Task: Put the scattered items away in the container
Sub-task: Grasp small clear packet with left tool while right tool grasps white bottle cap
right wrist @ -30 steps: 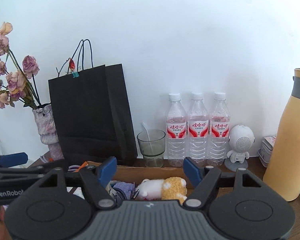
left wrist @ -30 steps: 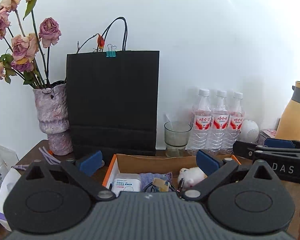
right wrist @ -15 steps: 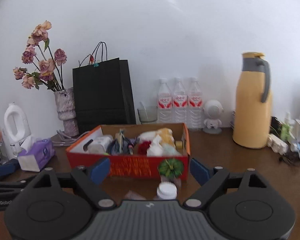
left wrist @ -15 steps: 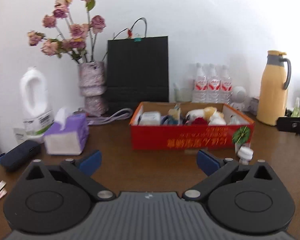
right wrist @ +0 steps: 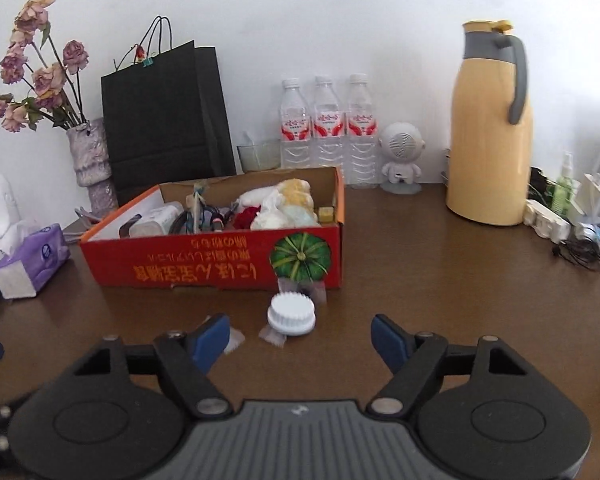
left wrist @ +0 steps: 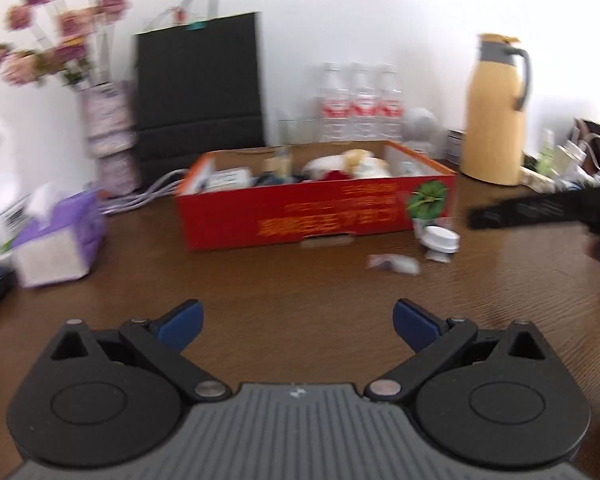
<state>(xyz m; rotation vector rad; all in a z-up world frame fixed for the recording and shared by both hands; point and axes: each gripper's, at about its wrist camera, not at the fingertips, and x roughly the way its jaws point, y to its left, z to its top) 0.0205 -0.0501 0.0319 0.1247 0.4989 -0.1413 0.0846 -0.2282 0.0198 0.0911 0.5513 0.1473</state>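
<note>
Your right claw (right wrist: 300, 338) sits low in the frame over the brown surface (right wrist: 440, 280), its blue fingertips (right wrist: 212, 336) spread apart and closing, with nothing pressed between them; the white round cap (right wrist: 291, 314) in its clear wrapper lies just ahead of the gap, a little left of centre, and a small clear packet (right wrist: 232, 338) lies right beside the left fingertip. Your left claw (left wrist: 296, 324) is wide open and empty at the bottom of its own blurred frame, well short of everything. The red box (right wrist: 216, 264) sits in the middle of the frame, just behind the cap, already full of mixed items, a plush toy (right wrist: 292, 196) among them. In the left view the cap (left wrist: 440, 238) and a crumpled packet (left wrist: 392, 263) lie at the box's right front corner, and your right claw's arm reaches in from the right edge. Along the wall stand a black bag (right wrist: 164, 116), three water bottles (right wrist: 328, 128), a yellow jug (right wrist: 490, 124) and a vase of dried flowers (right wrist: 90, 156); a purple tissue pack (right wrist: 32, 260) lies at left.
</note>
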